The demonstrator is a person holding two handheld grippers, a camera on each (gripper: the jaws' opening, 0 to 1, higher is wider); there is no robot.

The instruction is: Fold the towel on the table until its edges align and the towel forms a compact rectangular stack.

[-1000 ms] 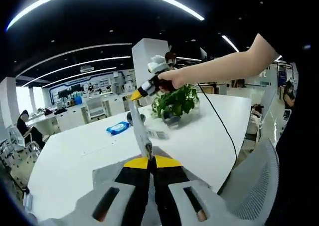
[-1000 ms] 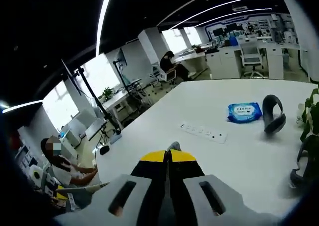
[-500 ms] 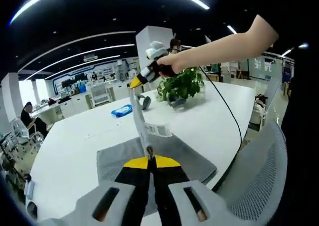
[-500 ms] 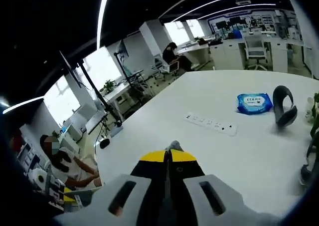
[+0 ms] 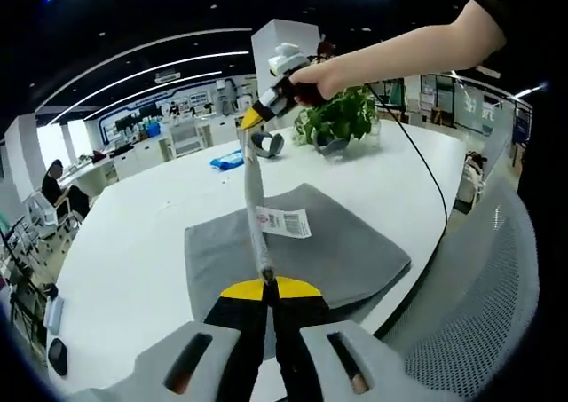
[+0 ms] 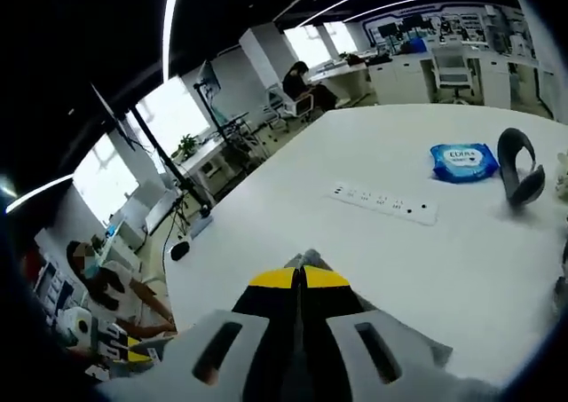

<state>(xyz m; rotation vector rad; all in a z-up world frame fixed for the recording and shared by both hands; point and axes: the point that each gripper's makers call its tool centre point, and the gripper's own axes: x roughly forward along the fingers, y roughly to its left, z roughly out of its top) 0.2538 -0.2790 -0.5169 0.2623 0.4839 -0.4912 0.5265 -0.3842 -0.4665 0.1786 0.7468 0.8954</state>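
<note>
My left gripper (image 5: 268, 287) has its jaws pinched tight on one end of a raised towel edge; my right gripper (image 5: 251, 118), jaws clamped, holds the far end, so that edge runs taut between them. The grey towel (image 5: 337, 242) lies near the table's (image 5: 124, 242) near corner, its front edge reaching the table edge, a white label (image 5: 284, 222) showing. I judge a fold midway: the lifted edge has yet to be laid down. The cloth looks soft and matte, the tabletop smooth and white.
</note>
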